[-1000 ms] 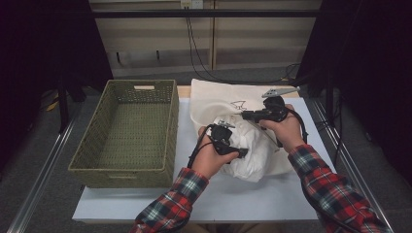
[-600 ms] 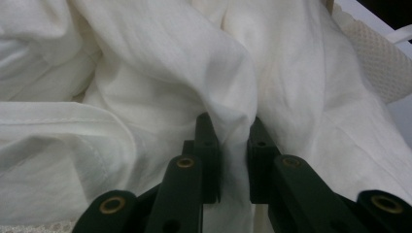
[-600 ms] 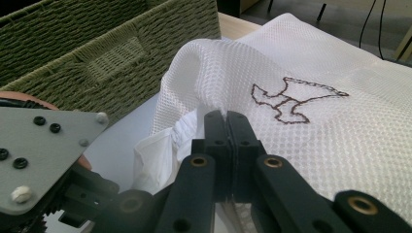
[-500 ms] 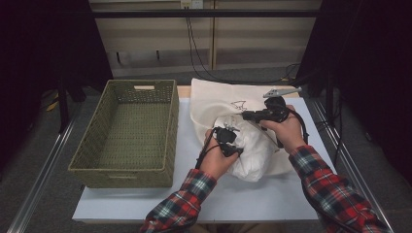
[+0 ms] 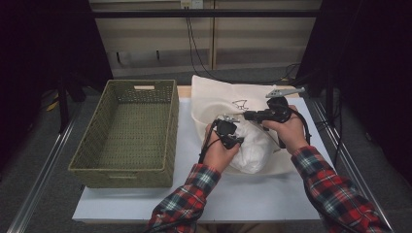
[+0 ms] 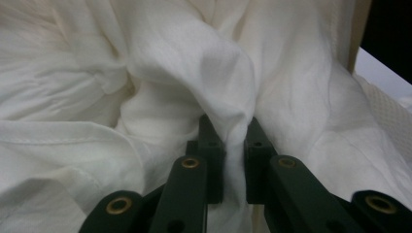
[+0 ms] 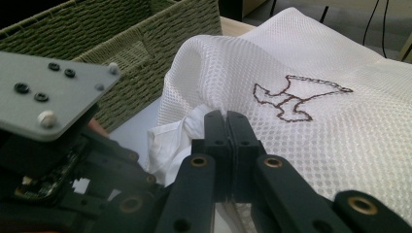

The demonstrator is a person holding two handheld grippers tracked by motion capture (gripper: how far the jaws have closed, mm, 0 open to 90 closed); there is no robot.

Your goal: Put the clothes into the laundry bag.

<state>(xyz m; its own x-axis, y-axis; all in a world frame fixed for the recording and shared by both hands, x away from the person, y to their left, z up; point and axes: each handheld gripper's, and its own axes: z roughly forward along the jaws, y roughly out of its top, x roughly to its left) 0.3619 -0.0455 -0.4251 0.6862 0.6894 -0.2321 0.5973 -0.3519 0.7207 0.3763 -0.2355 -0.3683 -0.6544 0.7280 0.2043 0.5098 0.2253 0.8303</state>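
- The left gripper (image 6: 227, 141) has just been closing, and its jaws now pinch a fold of the white cloth (image 6: 204, 73); the pads press the fabric from both sides.
- In the high view this left gripper (image 5: 232, 138) sits on the bunched cloth (image 5: 252, 150), which lies at the mouth of the white mesh bag (image 5: 218, 94) on the table (image 5: 194, 194), to the right of the green wicker basket (image 5: 124, 131).
- The right gripper (image 7: 226, 121) is closed on the edge of the mesh bag (image 7: 340, 136); the mesh between the jaws is thin and hard to see.
- How much of the cloth is already inside the bag I cannot tell, because the hands and grippers cover the opening.
- The embroidered mark (image 7: 291, 97) on the bag is clear, but its shape is hard to name.
- The left gripper view cuts off the cloth at all sides.
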